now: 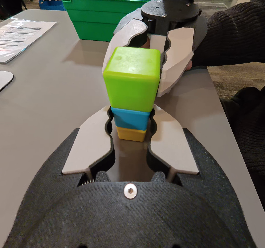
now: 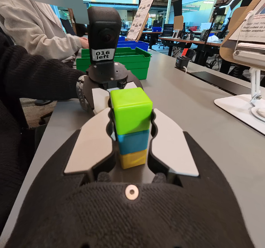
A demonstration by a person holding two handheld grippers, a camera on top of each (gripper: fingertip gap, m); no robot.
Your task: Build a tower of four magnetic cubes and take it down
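A stack of three cubes stands on the grey table [image 1: 50, 97]: a yellow cube [image 1: 131, 135] at the bottom, a blue cube [image 1: 130, 119] in the middle, and a larger lime-green cube [image 1: 131, 89] on top. My left gripper [image 1: 131, 111] is shut on the blue cube, one fingertip at each side. My right gripper [image 2: 131, 112] comes from the opposite side and is shut on the green cube [image 2: 131, 112]. The blue cube [image 2: 133, 142] and the yellow cube [image 2: 133, 159] sit below it. The right gripper's fingers [image 1: 176, 57] show behind the green cube.
Stacked green bins [image 1: 109, 11] stand behind the cubes, with blue bins [image 2: 131, 43] farther off. A printed sheet [image 1: 21, 37] lies on the left. A white stand base [image 2: 236, 109] and a small black device [image 2: 182, 62] sit on the far side. A person in a light sweater [image 2: 35, 30] sits nearby. The tips of one gripper are about 4 centimeters away from the tips of the other.
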